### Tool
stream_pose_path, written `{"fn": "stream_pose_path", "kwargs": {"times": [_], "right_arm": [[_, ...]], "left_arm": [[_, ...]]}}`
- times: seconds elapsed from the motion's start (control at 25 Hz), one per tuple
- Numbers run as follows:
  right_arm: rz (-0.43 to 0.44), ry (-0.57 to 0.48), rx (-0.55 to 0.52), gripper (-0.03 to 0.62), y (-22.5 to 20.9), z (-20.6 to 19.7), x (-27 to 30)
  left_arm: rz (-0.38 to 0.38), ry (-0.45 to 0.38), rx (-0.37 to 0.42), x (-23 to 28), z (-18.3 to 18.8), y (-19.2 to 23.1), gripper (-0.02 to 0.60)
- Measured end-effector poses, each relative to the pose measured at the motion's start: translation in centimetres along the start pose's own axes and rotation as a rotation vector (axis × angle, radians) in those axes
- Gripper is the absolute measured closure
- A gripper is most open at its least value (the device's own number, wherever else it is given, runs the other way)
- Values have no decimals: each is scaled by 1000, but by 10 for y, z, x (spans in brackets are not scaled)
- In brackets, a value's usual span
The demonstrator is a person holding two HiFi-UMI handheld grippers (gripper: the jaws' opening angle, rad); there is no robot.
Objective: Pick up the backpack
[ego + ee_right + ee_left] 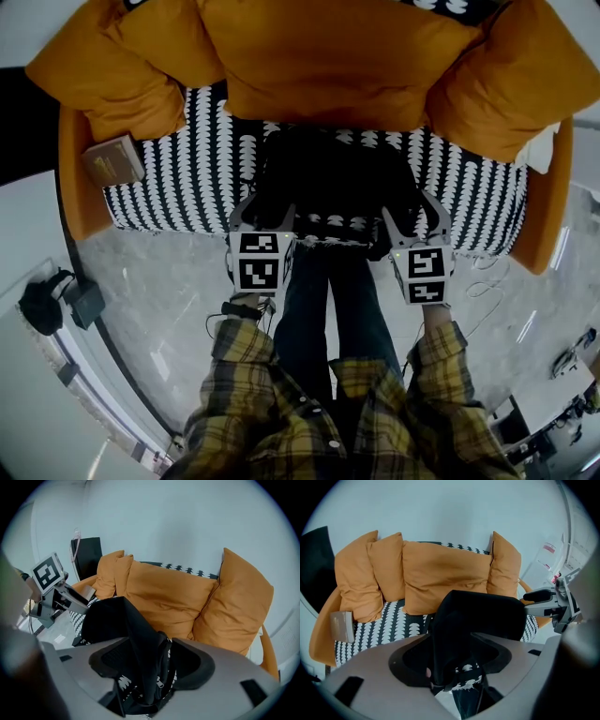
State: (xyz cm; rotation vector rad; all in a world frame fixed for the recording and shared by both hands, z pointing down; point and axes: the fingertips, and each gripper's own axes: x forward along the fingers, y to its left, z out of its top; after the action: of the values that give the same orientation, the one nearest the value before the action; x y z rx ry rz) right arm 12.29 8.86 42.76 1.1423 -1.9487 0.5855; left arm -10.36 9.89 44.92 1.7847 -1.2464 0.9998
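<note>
A black backpack [337, 183] stands on the black-and-white patterned sofa seat [187, 178], close to its front edge. My left gripper [262, 217] is at the backpack's left side and my right gripper [412, 216] at its right side, both pointing steeply down. In the left gripper view the left gripper [450, 663] stands open, with a fold of the backpack [478, 616] between its jaws and gaps on either side. In the right gripper view the right gripper [152, 667] is open too, straddling a zippered edge of the backpack [112, 620]. Neither gripper's pads press on the fabric.
Orange cushions [328, 56] line the sofa back behind the backpack. A small tan box [112, 159] lies on the seat's left end. On the marble floor at the left sit a black device [42, 305] and cables. My legs [328, 309] stand against the sofa front.
</note>
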Motion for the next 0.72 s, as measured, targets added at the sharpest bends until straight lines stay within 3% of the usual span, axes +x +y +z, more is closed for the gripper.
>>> {"fn": "stream_pose_path", "kwargs": {"times": [0.48,0.72], "right_arm": [[66,109,4,281,-9,-28,43],[83,167,7,275,-8,-40,66]], "left_arm": [[20,102,141,46,-23,20,268],[9,155,150,67,-34,31,264]]}}
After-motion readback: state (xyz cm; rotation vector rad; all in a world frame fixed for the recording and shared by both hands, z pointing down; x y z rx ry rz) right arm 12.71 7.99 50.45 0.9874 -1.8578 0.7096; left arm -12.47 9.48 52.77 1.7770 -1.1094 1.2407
